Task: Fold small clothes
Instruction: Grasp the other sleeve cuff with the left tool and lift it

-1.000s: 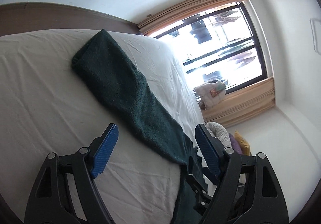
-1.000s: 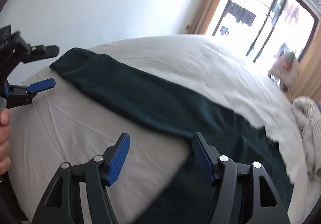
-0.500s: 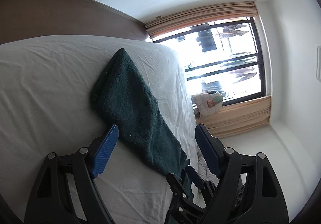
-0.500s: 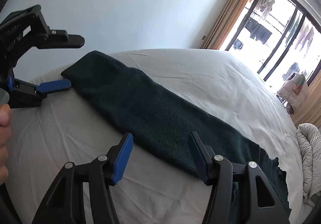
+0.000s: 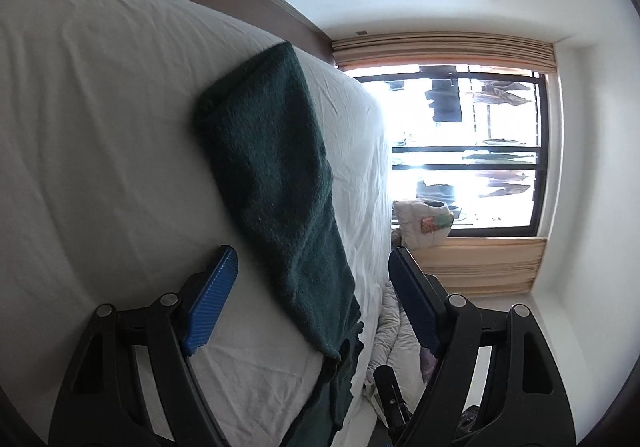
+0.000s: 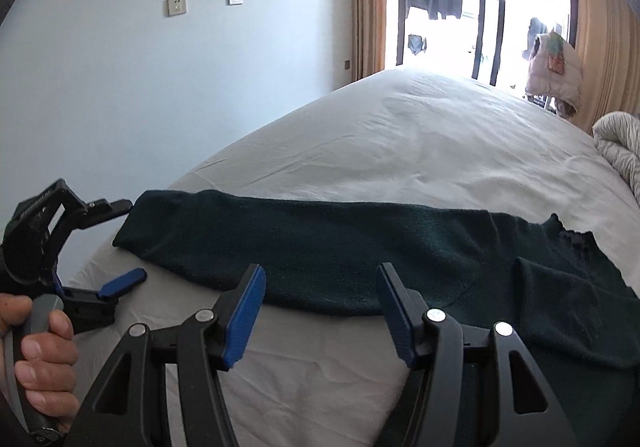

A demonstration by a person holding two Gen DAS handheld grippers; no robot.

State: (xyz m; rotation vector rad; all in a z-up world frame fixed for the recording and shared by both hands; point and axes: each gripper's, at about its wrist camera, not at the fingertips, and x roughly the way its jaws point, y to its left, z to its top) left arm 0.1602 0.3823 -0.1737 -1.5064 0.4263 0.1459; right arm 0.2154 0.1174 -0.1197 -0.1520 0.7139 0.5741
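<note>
Right wrist view: dark green garment (image 6: 320, 247) lies lengthwise along bed (image 6: 440, 135) near edge, left gripper (image 6: 116, 243) at its end, right gripper (image 6: 320, 303) mid-length, both apart, empty.

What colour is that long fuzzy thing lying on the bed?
The long fuzzy garment is dark green, plain with no pattern. It shows best in the right wrist view.

Ahead of the right gripper (image 6: 320, 311) fingers, bare white sheet (image 6: 420, 139) runs clear beyond the dark green garment (image 6: 320, 243) lying across their line; off their left tip the left gripper (image 6: 120, 243) flanks the garment's end; off their right tip a crumpled quilt (image 6: 618, 151) crowds the bed's edge.
</note>
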